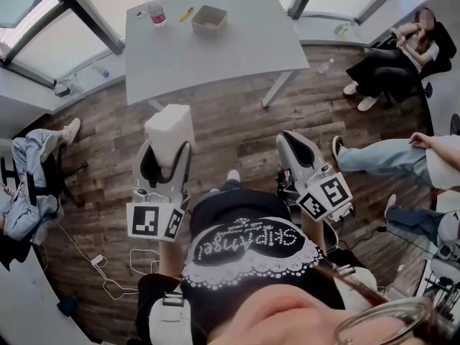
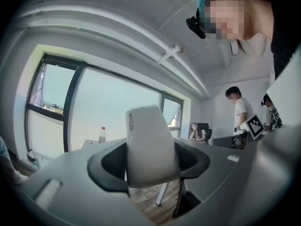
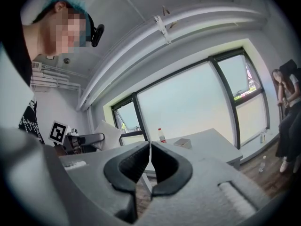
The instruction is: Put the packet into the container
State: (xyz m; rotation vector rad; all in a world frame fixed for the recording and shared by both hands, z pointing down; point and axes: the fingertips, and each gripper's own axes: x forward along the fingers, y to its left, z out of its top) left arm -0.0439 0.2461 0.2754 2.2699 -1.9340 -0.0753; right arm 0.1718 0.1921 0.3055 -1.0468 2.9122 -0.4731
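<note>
A white packet (image 1: 170, 130) (image 2: 149, 146) stands clamped between the jaws of my left gripper (image 1: 167, 152) (image 2: 150, 161), held above the wooden floor in front of the person's body. My right gripper (image 1: 296, 146) (image 3: 150, 158) is shut with nothing between its jaws, level with the left one. The container (image 1: 209, 19) (image 3: 183, 143), a small open tan box, sits on the grey table (image 1: 208, 45) far ahead, well beyond both grippers. In the right gripper view the packet (image 3: 107, 133) shows at the left.
A plastic bottle (image 1: 154, 8) (image 2: 102, 134) and a yellow pen (image 1: 186, 14) lie on the table near the box. Seated people (image 1: 396, 52) line the right side, and another person's legs (image 1: 32, 171) the left. Cables (image 1: 108, 275) trail on the floor.
</note>
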